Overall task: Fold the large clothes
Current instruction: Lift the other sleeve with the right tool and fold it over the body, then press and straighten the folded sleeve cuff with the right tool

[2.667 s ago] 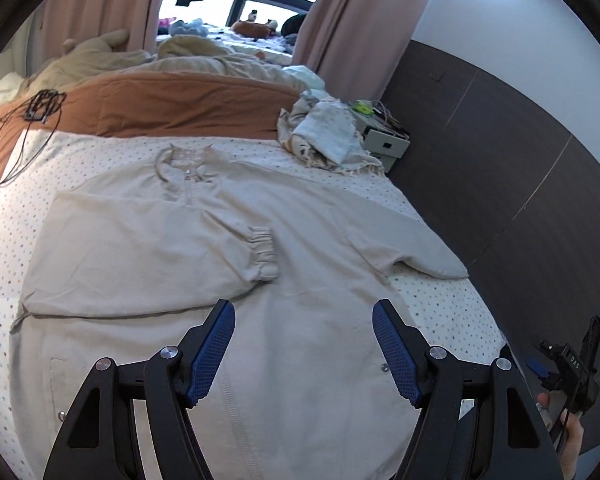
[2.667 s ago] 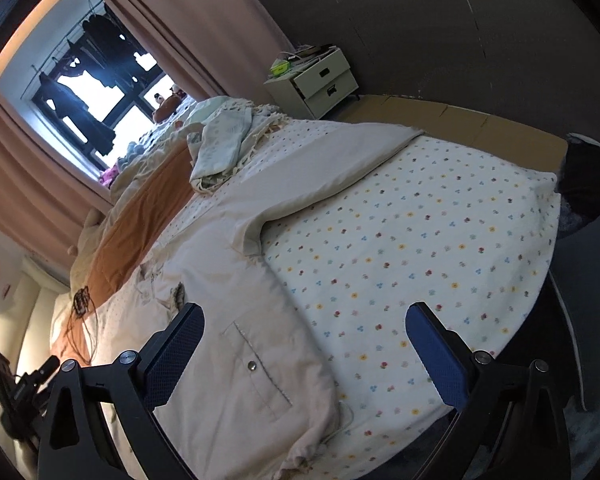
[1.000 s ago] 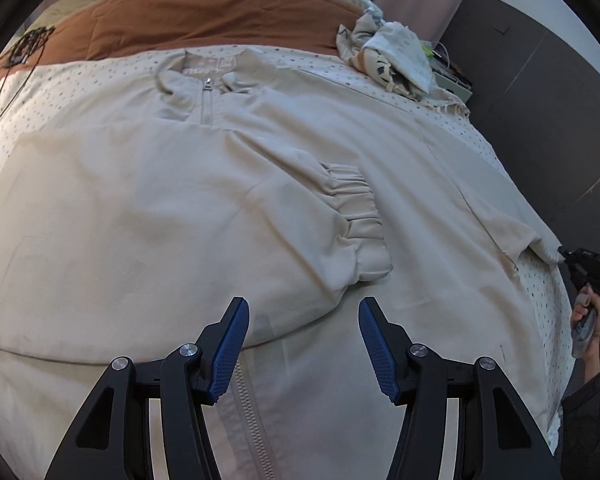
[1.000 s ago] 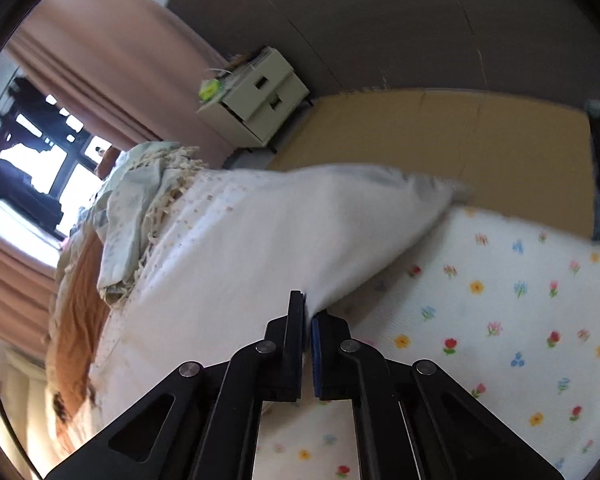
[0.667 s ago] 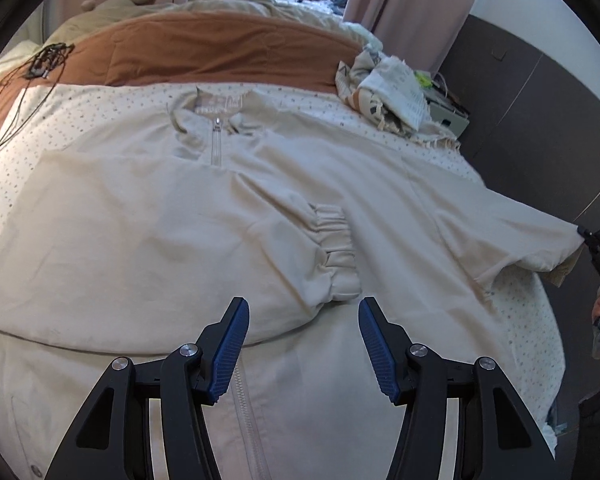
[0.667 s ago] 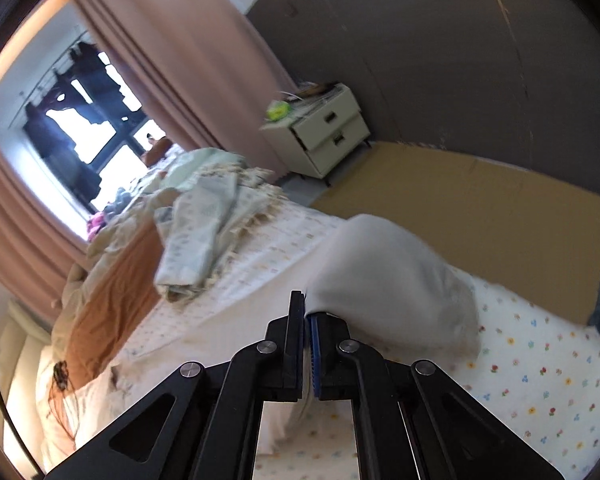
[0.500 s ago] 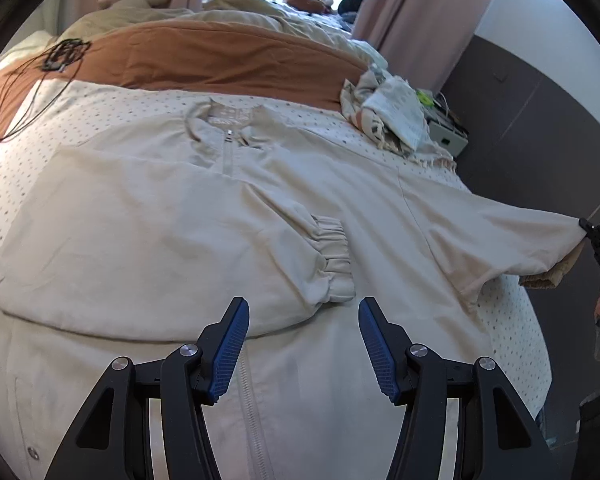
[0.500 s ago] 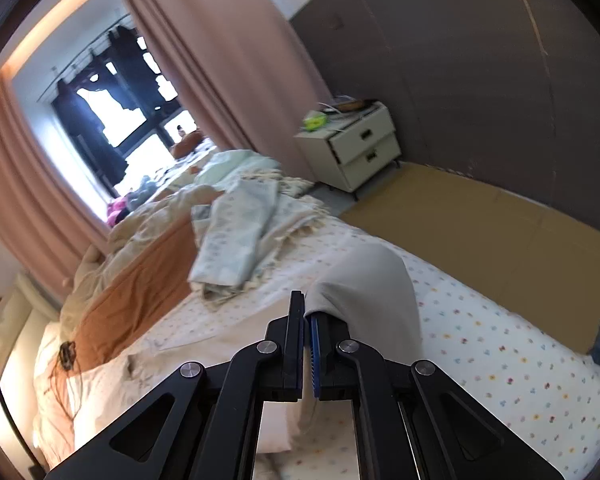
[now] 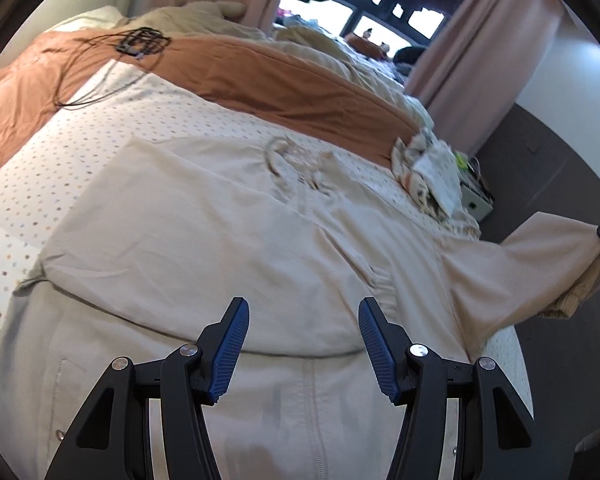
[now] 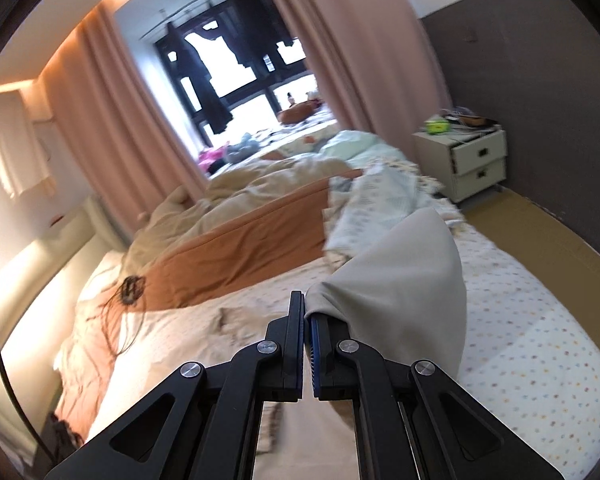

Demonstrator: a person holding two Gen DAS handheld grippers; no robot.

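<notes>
Jacket point(image 9: 228, 248) lies spread across the bed point(image 9: 40, 184), filling the middle of the left view, one sleeve already folded over its chest. Right tongs point(image 10: 305, 320) are clamped on the other sleeve point(image 10: 404, 288) (lifted at right edge); carry it flat across, cuff over cuff. Left tongs point(image 9: 300, 344) hover half-wide, empty, lower centre.
</notes>
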